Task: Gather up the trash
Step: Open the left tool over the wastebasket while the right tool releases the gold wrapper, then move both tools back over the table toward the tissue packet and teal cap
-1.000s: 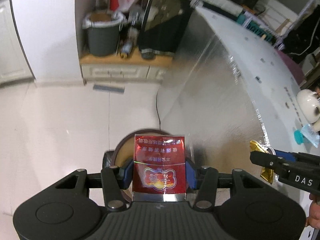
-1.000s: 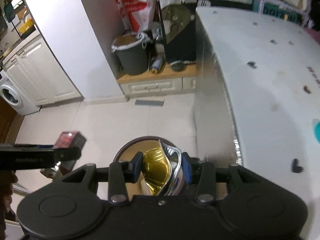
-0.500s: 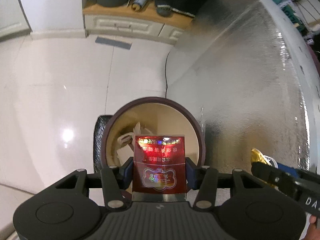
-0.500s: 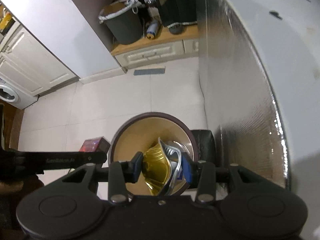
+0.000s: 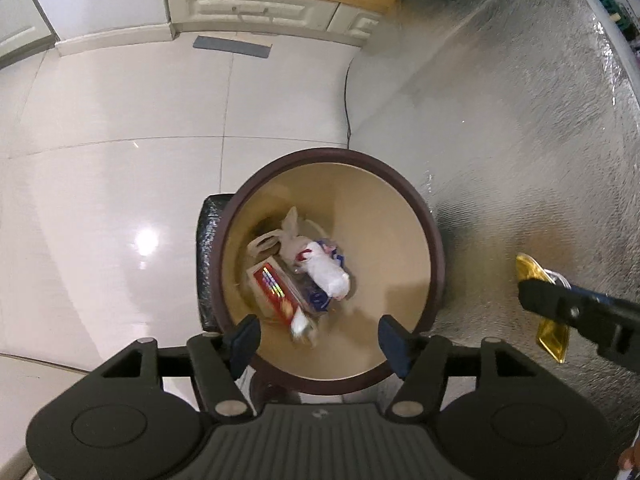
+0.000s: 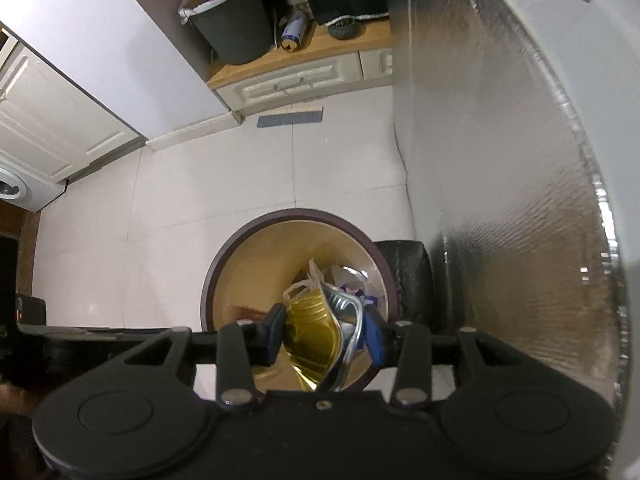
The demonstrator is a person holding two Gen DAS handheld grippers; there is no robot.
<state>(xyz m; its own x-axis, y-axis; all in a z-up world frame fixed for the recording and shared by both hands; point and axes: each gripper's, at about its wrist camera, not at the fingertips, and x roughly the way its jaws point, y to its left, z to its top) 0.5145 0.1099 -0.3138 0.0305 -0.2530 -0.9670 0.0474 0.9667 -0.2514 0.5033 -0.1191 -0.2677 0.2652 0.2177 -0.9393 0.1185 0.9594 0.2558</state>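
Note:
A round bin with a dark brown rim (image 5: 434,236) stands on the floor right below me. My left gripper (image 5: 318,338) is open and empty above its near rim. A red packet (image 5: 276,290) lies inside the bin beside a white bag (image 5: 326,270) and other trash. My right gripper (image 6: 326,336) is shut on a crumpled gold foil wrapper (image 6: 310,338) and holds it over the bin rim (image 6: 208,280). The wrapper also shows at the right in the left wrist view (image 5: 554,338).
A silver foil-covered table side (image 5: 520,140) rises right of the bin. A black block (image 5: 208,264) sits against the bin's left side. A low cabinet (image 6: 304,80) with a dark bucket (image 6: 232,28) stands at the far wall. White tiled floor (image 5: 100,160) lies left.
My left gripper opened and the red packet dropped into the bin. Both grippers tilted down over the bin. The right gripper still holds the gold wrapper.

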